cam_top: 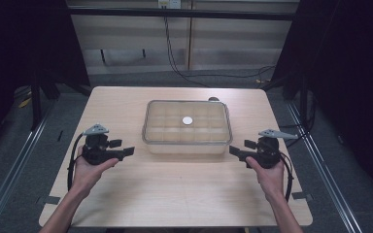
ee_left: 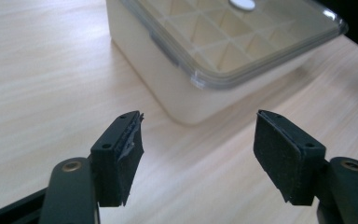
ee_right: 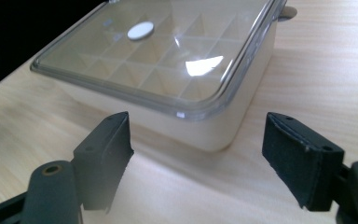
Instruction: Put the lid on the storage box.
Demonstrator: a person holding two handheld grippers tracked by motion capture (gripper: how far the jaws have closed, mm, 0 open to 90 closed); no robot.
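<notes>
Here both grippers stand off the box with nothing between their jaws. The left gripper has its 2 pads spread wide apart, and the right gripper is spread just as wide. The box, a cream compartment tray under a clear lid, sits between the 2 grippers: ahead of the left one's tips and slightly to that hand's inner side, and likewise ahead of the right one's. Neither touches it; a strip of bare table separates each pair of tips from the near corners.

The step in hand looks like a 2-sided approach to the lid, so symmetry matters. Bring each gripper in level toward its own short end, keeping the pads parallel to the lid's rim rather than angled at a corner. In the left gripper view a dark tab shows on the side wall just under the rim; if that is a latch, it is the place to aim for. Close only once a pad sits above the rim and one below. The lid is smooth and glossy, so a shallow bite may slip; seat the pads deep. Lift both ends together, since raising 1 side alone would likely drag the light box across the wood. The white disc at the lid's middle needs no attention.
</notes>
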